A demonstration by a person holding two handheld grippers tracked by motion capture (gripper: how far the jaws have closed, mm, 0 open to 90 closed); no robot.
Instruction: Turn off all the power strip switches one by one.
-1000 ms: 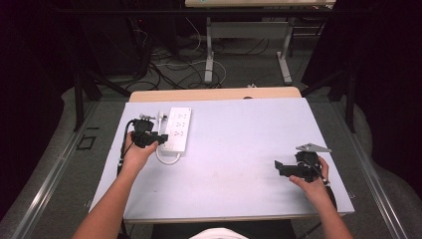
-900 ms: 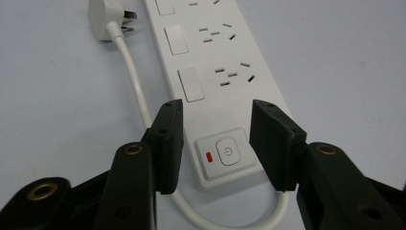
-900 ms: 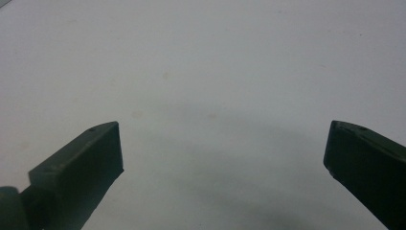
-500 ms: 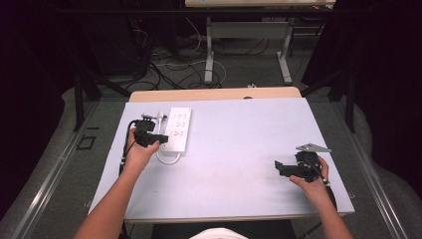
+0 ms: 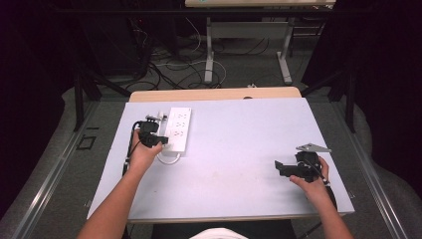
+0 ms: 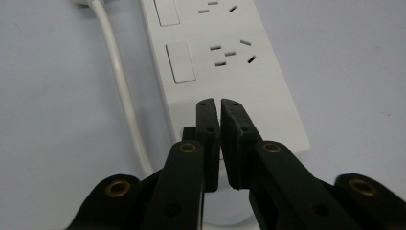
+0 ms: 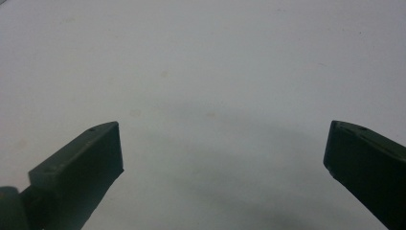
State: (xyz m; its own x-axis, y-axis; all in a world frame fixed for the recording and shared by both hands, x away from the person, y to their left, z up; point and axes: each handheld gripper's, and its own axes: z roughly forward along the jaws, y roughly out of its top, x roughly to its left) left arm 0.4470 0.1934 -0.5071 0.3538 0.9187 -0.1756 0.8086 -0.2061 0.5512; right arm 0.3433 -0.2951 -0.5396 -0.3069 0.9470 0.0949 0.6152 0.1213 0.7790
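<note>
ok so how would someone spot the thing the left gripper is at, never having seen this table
Start at the pale blue-grey table and look to its far left part. There lies a long white plastic power strip with rows of sockets and rocker switches, a white cable looping from it. It is the only white block on the table, and the shut left gripper hovers over its near end.

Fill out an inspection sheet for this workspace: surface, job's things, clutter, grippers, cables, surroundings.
Surface: pale grey table, faint stains, wooden strip along its far edge.
Job's things: white power strip flat at the table's left, sockets empty, rocker switches beside them.
Clutter: nothing seen.
Grippers: left gripper over the strip's near end, jaws just closed, nothing between them; right gripper open above bare table.
Cables: strip's white cord loops beside it; black gripper cable by the left hand.
Surroundings: dark room, loose floor wires, another table's legs behind.
</note>
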